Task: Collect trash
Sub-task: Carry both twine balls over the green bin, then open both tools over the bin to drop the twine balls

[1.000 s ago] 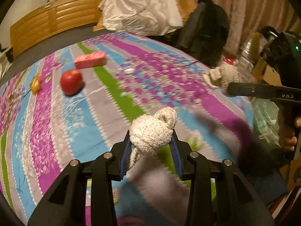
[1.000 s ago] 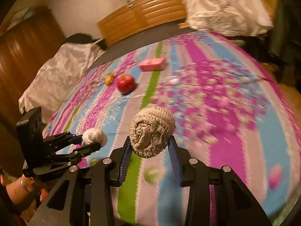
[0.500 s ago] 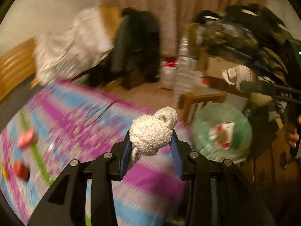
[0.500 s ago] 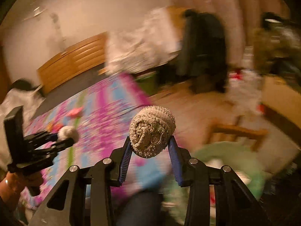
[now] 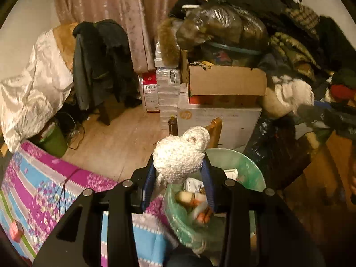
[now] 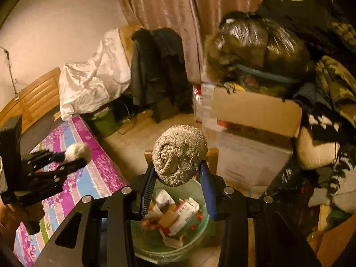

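My left gripper (image 5: 179,173) is shut on a white knitted wad (image 5: 181,154) and holds it over the near rim of a green-lined trash bin (image 5: 251,169) that holds packaging. My right gripper (image 6: 178,180) is shut on a grey-beige rolled knitted wad (image 6: 179,154), right above the same bin (image 6: 200,229), which is full of wrappers. The left gripper with its white wad (image 6: 76,152) shows at the left in the right wrist view, over the bed. The right gripper (image 5: 316,109) shows blurred at the right in the left wrist view.
The striped floral bed (image 5: 44,189) lies to the left, with a pink packet (image 5: 15,233) on it. Stacked cardboard boxes (image 5: 227,82) with coats and bags on top stand behind the bin. A small wooden stool (image 6: 211,155), a chair with dark jackets (image 5: 100,66) and a green bucket (image 6: 104,122) stand on the wooden floor.
Both grippers swung right from over the bed to the trash bin, each still holding its wad. The bin now lies directly below them.
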`<control>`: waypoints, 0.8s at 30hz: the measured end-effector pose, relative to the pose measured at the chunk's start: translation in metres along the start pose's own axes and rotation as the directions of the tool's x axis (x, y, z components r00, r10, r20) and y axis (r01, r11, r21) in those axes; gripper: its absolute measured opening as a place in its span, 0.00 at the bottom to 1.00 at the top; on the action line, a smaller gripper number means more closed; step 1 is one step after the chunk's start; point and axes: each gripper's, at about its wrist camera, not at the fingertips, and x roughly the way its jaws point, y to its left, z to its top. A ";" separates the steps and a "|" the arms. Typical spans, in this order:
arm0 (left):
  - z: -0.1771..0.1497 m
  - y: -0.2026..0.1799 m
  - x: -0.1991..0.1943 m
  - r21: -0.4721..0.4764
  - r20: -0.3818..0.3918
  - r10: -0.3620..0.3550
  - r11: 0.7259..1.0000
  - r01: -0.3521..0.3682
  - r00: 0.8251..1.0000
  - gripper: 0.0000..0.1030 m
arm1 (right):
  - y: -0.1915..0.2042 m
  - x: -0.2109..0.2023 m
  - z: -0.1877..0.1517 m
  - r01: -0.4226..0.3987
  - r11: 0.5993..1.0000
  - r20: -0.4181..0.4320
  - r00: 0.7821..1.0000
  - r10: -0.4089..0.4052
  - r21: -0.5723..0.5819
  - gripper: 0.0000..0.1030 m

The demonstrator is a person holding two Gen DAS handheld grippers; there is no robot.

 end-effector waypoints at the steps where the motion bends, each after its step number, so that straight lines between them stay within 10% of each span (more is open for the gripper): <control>1: 0.002 -0.004 0.006 -0.002 -0.010 0.000 1.000 0.000 1.000 0.36 | -0.004 0.008 -0.006 0.021 1.000 -0.027 0.999 -0.022 -0.005 0.39; 24: -0.026 -0.035 0.064 -0.007 -0.167 -0.037 0.999 0.037 0.985 0.36 | 0.034 0.097 -0.055 -0.020 1.000 -0.215 0.976 0.017 -0.012 0.39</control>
